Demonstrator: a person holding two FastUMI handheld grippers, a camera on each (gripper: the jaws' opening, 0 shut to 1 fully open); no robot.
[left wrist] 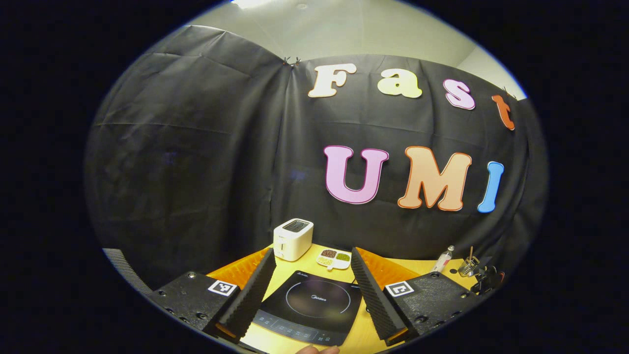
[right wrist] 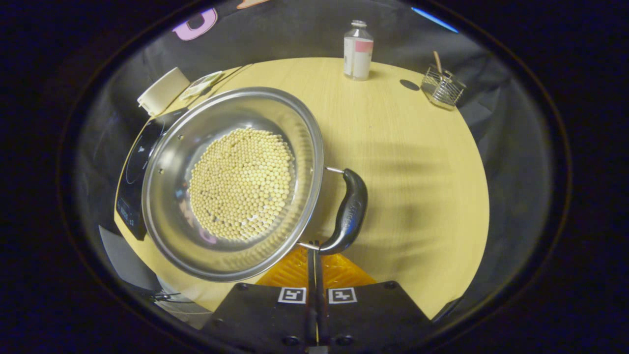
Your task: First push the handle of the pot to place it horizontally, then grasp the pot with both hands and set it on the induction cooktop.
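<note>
In the right gripper view a steel pot (right wrist: 231,182) holding pale round beans stands on the wooden table (right wrist: 417,162). Its black side handle (right wrist: 350,211) curves along the pot's right side. My right gripper (right wrist: 315,246) is shut with nothing between its fingers, and its tips sit at the lower end of that handle. The black induction cooktop (right wrist: 135,167) lies just left of the pot, partly hidden by it. In the left gripper view my left gripper (left wrist: 312,295) is open and hangs above the cooktop (left wrist: 307,305), which shows between the fingers.
A white toaster (left wrist: 293,238) and a small divided dish (left wrist: 334,258) stand behind the cooktop. A bottle (right wrist: 357,49) and a wire holder (right wrist: 442,88) stand at the table's far edge. A person's fingertip (left wrist: 319,349) shows at the near edge.
</note>
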